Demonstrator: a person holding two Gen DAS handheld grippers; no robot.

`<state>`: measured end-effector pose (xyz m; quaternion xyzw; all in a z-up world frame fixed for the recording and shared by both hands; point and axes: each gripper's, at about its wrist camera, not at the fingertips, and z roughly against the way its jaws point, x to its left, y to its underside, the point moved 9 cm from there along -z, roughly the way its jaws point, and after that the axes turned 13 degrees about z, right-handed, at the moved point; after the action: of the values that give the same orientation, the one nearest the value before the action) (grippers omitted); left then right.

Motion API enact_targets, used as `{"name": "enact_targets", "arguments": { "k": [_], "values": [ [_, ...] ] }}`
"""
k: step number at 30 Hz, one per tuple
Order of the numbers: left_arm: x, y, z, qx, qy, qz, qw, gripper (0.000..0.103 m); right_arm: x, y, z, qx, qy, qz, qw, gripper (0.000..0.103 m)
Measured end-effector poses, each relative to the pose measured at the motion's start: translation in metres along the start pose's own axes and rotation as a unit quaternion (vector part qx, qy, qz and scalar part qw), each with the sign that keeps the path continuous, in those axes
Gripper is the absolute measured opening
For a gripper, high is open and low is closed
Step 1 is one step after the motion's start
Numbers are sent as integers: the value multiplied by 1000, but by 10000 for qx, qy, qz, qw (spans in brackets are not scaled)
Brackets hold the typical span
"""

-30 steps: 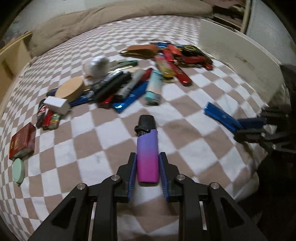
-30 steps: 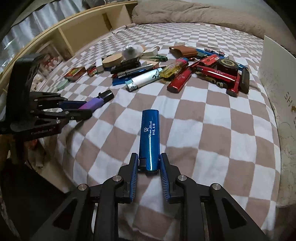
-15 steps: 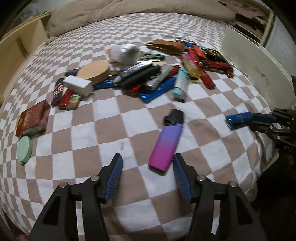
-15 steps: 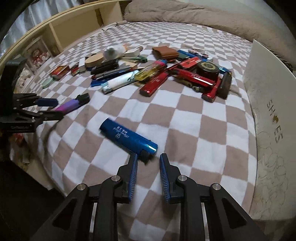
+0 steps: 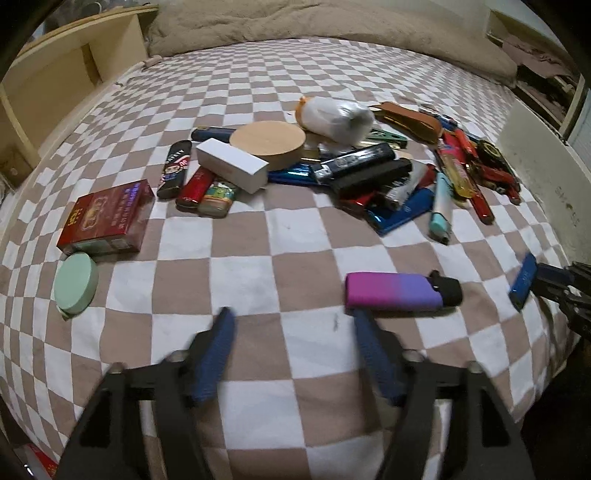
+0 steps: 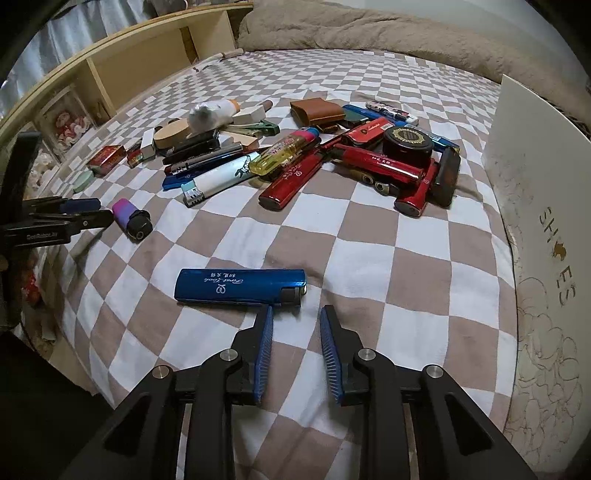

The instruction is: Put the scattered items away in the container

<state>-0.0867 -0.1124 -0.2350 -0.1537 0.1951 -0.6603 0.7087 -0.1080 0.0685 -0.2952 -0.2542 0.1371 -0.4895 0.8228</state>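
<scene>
A pink-to-purple lighter point(image 5: 395, 295) lies crosswise on the checkered bedspread point(image 5: 243, 280), just past my left gripper's right fingertip. My left gripper point(image 5: 293, 312) is opening wide and nothing is between its jaws. A glossy blue lighter point(image 6: 236, 286) lies crosswise just beyond my right gripper's left fingertip. My right gripper point(image 6: 296, 310) is opening a little, its narrow gap bare. A white shoe box point(image 6: 535, 184) stands at the right edge of the bed. Several lighters and small items are piled point(image 6: 295, 158) mid-bed.
A red packet point(image 5: 107, 218) and a mint round lid point(image 5: 75, 282) lie at the left. A wooden shelf point(image 6: 147, 62) runs along the bed's far left side. A beige blanket point(image 5: 314, 18) is bunched at the head. The bed edge drops off just below both grippers.
Both grippers let go of their lighters. The left jaws spread wide and the purple lighter now lies sideways to their right. The blue lighter left the right jaws and lies crosswise.
</scene>
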Motion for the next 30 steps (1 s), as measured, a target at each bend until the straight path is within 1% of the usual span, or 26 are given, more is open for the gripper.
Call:
{"name": "enact_targets", "arguments": {
  "k": [1, 2, 3, 4, 5, 7, 8, 9, 10, 12, 15, 17, 19, 22, 24, 26, 30],
  "values": [
    [-1, 2, -2, -23, -41, -39, 10000, 95, 2, 0, 0, -51, -43, 26, 10000, 33],
    [-3, 3, -3, -49, -83, -130, 9999, 98, 4, 0, 1, -97, -95, 56, 9999, 42],
    [-5, 5, -4, -89, -145, -244, 9996, 101, 8, 0, 1, -166, -187, 123, 9996, 50],
    [-7, 6, -4, -125, -195, -335, 9992, 102, 14, 0, 1, -215, -279, 226, 9991, 66],
    [-8, 7, -5, -156, -218, -390, 9989, 103, 21, 1, 0, -228, -326, 370, 9985, 84],
    [-8, 7, -5, -158, -177, -419, 9988, 103, 36, 5, -4, -162, -300, 758, 9965, 103],
    [-6, 7, -6, -136, -130, -365, 9992, 103, 42, 7, -6, -130, -139, 967, 9951, 103],
    [-5, 7, -6, -121, -90, -310, 9994, 103, 44, 8, -8, -195, 47, 1069, 9941, 103],
    [-4, 7, -6, -123, -46, -246, 9996, 103, 43, 8, -7, -278, 55, 986, 9947, 103],
    [-6, 7, -4, -147, 18, -205, 9997, 103, 40, 7, -5, -438, -76, 787, 9959, 103],
    [-19, 10, -4, -118, 212, -277, 9993, 103, 37, 6, -3, -585, -151, 716, 9956, 103],
    [-30, 13, -3, -93, 315, -350, 9988, 103, 38, 5, -3, -621, -90, 730, 9954, 103],
    [-40, 16, -3, -84, 383, -382, 9985, 103, 40, 4, -4, -610, 85, 762, 9952, 103],
    [-50, 15, -5, -86, 400, -279, 9988, 103, 45, 4, -4, -640, 389, 818, 9938, 103],
    [-53, 13, -6, -104, 418, -124, 9990, 103, 43, 5, -4, -686, 418, 844, 9932, 103],
    [-57, 11, -7, -124, 438, 29, 9990, 103, 41, 5, -5, -704, 335, 761, 9941, 103],
    [-62, 9, -11, -203, 340, 57, 9992, 103, 42, 5, -6, -672, 433, 788, 9937, 103]
  ]
}}
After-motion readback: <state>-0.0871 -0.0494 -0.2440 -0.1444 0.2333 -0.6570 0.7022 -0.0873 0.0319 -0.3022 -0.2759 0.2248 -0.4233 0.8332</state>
